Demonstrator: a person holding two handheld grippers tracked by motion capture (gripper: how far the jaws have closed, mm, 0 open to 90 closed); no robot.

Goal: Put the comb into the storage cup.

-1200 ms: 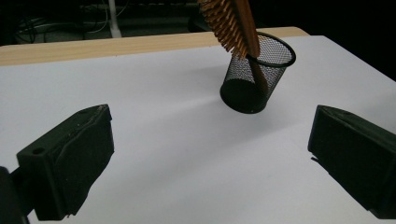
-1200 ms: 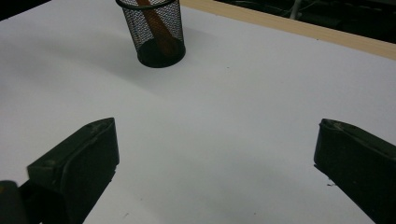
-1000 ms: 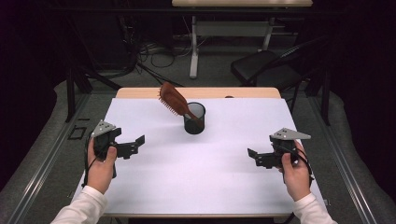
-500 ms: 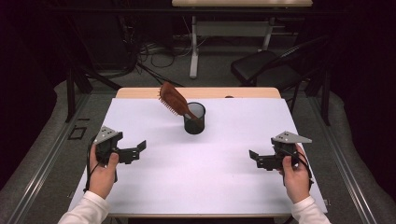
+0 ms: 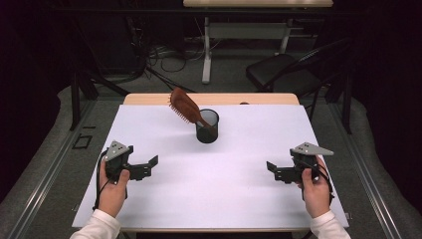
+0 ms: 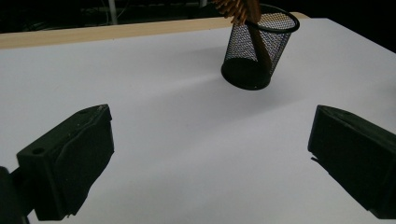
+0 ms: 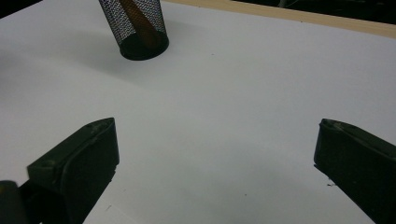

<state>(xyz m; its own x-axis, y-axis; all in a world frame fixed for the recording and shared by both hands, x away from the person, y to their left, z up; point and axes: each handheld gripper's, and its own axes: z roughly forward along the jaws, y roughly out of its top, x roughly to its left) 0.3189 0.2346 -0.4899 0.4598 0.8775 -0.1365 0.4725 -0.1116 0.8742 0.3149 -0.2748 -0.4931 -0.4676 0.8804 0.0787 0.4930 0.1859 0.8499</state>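
Nearest the person, the left gripper (image 5: pixel 144 167) and right gripper (image 5: pixel 278 172) are hovering with jaws spread wide and empty, each well short of the black mesh cup (image 5: pixel 207 126) and off to either side of it. The cup is standing mid-table, and a brown hairbrush (image 5: pixel 184 106) is leaning out of it, head tilting up and leftward. That off-centre lean is likely making the light cup prone to tipping if a jaw nudges the brush. The left gripper view is showing the handle (image 6: pixel 258 44) inside the mesh, which the high view is hiding.
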